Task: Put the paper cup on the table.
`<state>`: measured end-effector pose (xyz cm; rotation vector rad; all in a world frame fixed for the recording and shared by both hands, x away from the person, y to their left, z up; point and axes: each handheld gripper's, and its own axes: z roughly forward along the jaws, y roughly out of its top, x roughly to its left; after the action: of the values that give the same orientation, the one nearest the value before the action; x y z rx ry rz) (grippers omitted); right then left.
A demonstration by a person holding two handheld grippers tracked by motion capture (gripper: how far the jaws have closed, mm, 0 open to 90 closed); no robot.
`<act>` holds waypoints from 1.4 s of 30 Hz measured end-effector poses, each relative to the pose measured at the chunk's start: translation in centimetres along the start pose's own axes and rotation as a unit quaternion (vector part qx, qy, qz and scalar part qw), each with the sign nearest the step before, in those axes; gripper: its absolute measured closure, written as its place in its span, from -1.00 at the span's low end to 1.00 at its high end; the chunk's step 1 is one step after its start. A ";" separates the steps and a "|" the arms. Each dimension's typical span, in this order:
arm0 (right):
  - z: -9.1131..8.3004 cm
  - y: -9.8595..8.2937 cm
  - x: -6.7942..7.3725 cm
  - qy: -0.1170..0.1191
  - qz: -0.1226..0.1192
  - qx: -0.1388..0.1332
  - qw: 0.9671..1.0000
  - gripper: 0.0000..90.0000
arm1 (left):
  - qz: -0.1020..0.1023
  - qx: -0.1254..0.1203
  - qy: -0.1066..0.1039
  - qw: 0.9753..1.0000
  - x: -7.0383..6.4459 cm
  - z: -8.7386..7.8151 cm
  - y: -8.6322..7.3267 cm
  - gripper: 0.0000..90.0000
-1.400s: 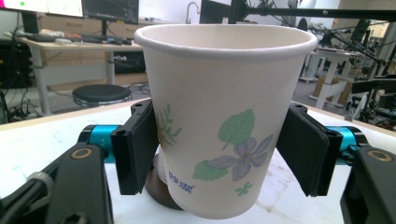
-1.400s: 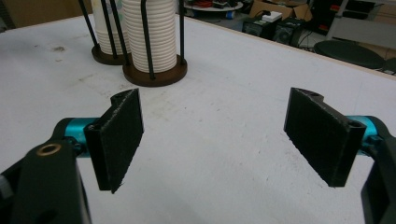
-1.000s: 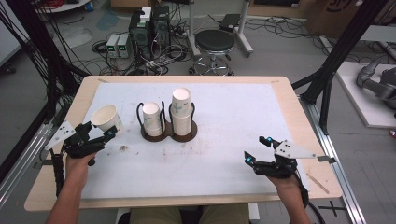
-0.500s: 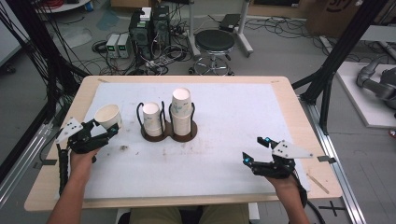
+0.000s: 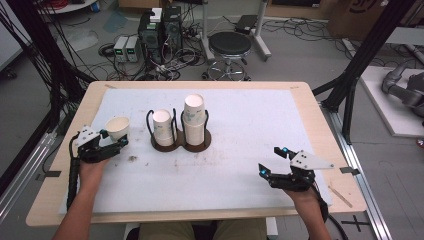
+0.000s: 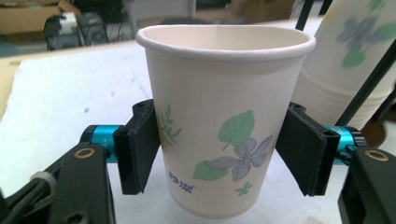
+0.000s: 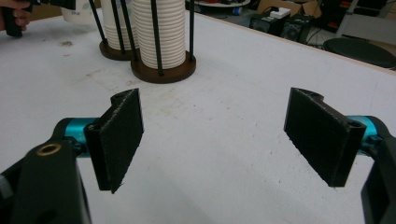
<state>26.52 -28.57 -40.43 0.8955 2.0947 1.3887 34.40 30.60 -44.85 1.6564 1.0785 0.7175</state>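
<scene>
A white paper cup [image 6: 224,116] with a leaf and flower print stands upright between my left gripper's [image 6: 219,154] black pads, which press on its two sides. In the high view this cup [image 5: 117,126] and the left gripper [image 5: 114,138] are at the table's left, just left of a dark two-ring cup holder [image 5: 182,145]. The holder carries a short cup stack [image 5: 163,127] and a taller stack [image 5: 194,117]. My right gripper [image 5: 272,161] hovers open near the front right, and nothing lies between its pads [image 7: 119,135].
The holder's black wire posts [image 7: 156,35] and ribbed cup stacks [image 7: 161,32] rise far ahead of the right gripper. A white mat [image 5: 250,130] covers the wooden table [image 5: 310,100]. Behind the table are a stool [image 5: 229,45], cables and electronics.
The left gripper has moved a little to the right with the cup, toward the holder. The right gripper has stayed where it was.
</scene>
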 end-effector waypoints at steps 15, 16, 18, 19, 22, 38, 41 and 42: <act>0.0 0.0 0.0 0.001 -0.001 0.000 1.000 -0.55 | 0.014 0.066 0.022 0.997 -0.9 -0.1 0.0 -0.23; -0.1 0.0 0.0 0.003 0.001 0.001 1.000 -0.55 | 0.017 0.068 0.023 0.997 -0.9 -0.1 0.0 -0.24; -0.1 0.0 0.0 0.002 0.001 0.001 1.000 -0.55 | 0.018 0.072 0.023 0.997 -1.0 -0.3 -0.1 -0.24; -0.1 0.0 0.0 0.002 0.001 0.001 1.000 -0.55 | 0.019 0.075 0.024 0.997 -1.0 -0.4 -0.1 -0.24; -0.1 0.0 -0.1 0.001 0.000 -0.001 1.000 -0.55 | 0.018 0.079 0.024 0.996 -1.0 -0.5 -0.2 -0.26; -0.3 0.1 -0.3 0.000 0.007 -0.002 1.000 -0.55 | -0.021 0.073 0.022 0.997 -1.9 -2.0 0.4 -0.64; -0.4 0.0 -0.4 -0.002 0.009 -0.001 1.000 -0.55 | -0.026 0.055 0.019 0.998 -2.0 -3.1 0.6 -0.64; -0.4 0.0 -0.4 -0.002 0.011 0.001 1.000 -0.55 | -0.029 0.049 0.020 0.998 -2.0 -3.5 0.7 -0.64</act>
<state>26.49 -29.10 -40.26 0.9241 2.0896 1.3966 30.82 30.14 -42.97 1.6931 1.2024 0.6714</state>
